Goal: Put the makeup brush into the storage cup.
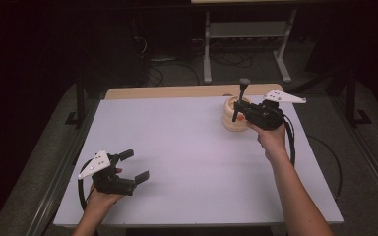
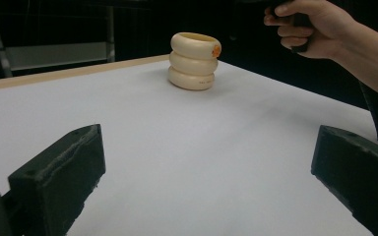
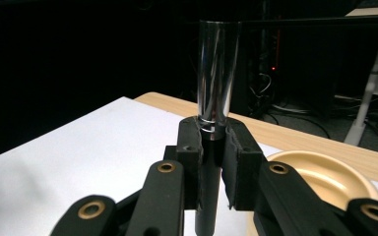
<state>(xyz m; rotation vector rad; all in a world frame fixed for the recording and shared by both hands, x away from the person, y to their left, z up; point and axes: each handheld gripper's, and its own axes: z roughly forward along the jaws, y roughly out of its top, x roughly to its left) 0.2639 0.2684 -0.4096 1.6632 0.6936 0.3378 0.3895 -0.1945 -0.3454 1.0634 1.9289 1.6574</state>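
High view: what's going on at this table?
A person works with a gripper in each hand. The right gripper is shut on an upright metal rod, held above a cream ribbed holder at the far side of the white table. The left gripper hangs open near the front edge, holding nothing.

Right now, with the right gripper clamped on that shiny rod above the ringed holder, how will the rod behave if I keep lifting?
The metal rod looks rigid and straight, so it should not flex. Its polished surface may slip in the right gripper, whose fingers pinch only a short stretch. The cream ringed holder stands tall on a small base, so a knock from the rod might tip it.
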